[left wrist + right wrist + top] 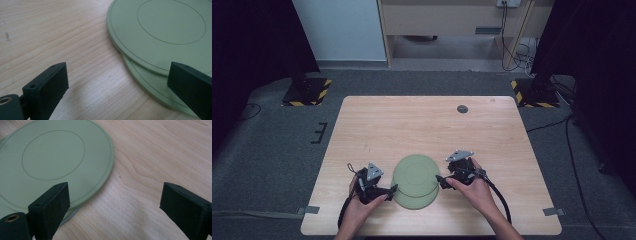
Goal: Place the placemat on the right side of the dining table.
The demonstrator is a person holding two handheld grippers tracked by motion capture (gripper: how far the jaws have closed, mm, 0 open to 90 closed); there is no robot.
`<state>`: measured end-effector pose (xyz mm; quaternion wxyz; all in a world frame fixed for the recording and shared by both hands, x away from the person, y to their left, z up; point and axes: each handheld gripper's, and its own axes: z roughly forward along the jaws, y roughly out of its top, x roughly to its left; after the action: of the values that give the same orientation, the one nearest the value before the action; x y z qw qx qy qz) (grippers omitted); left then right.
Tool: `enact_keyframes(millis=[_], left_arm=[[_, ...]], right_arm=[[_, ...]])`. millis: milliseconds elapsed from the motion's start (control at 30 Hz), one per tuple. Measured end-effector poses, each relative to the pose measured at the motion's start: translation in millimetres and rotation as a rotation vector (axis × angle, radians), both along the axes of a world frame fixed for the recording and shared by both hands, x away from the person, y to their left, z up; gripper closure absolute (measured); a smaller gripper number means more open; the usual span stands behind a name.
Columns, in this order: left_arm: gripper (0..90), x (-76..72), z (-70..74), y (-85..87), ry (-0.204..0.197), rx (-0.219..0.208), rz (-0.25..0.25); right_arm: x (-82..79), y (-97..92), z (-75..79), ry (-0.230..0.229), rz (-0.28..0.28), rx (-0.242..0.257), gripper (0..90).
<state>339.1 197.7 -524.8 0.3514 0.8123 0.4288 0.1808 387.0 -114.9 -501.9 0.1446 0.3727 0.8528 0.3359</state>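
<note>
Left to right, high view. The left hand-held gripper (393, 189) sits near the front edge of the tabletop (377, 120), held in the person's left hand (361, 204), with a grey three-cornered plate on top and its tips pointing right at the stacked plates. In the left gripper view its two black jaws stand wide apart and hold nothing; bare wood lies between them, and the right-hand jaw overlaps the rim of the lower plate (155, 87), though contact cannot be judged.

Centre: two pale green round plates lie flat on the tabletop, in the front half, between the two grippers. The upper plate (416, 172) sits shifted toward the far side, so the lower plate (414, 200) shows as a crescent at the near side. The upper plate (160, 30) carries a thin engraved ring around its middle.

Right: the right hand-held gripper (439, 181), held in the right hand (477, 189), points left at the rim of the upper plate. In the right gripper view its jaws are wide open and empty; the left-hand jaw stands over the edge of the upper plate (50, 155), the other over bare wood. A small dark disc (462, 108) lies near the far edge of the tabletop, well apart from the plates.
</note>
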Motion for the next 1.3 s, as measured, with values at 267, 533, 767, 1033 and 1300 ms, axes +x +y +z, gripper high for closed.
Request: enact_keyframes(millis=[267, 533, 767, 1033, 1300], left_arm=[[1.4, 1.1, -3.7, -6.8, 0.007, 0.001, -0.014], [0.3, 3.6, -3.7, -11.1, -0.003, 0.008, -0.006], [2.1, 1.5, -2.4, -11.5, -0.002, 0.005, -0.017], [0.2, 1.8, -4.2, -13.1, 0.001, 0.007, -0.007], [0.2, 2.1, -3.9, -14.1, -0.004, 0.015, -0.007]], right_arm=[[21.7, 24.5, 10.9, 0.074, 0.083, 0.007, 15.9], [41.3, 41.3, 8.4, 0.148, 0.126, 0.008, 14.6], [56.6, 48.3, 2.3, 0.206, 0.125, 0.027, 15.2], [67.0, 50.4, -7.6, 0.267, 0.124, 0.054, 16.6], [68.5, 53.6, -12.0, 0.292, 0.144, 0.060, 19.5]])
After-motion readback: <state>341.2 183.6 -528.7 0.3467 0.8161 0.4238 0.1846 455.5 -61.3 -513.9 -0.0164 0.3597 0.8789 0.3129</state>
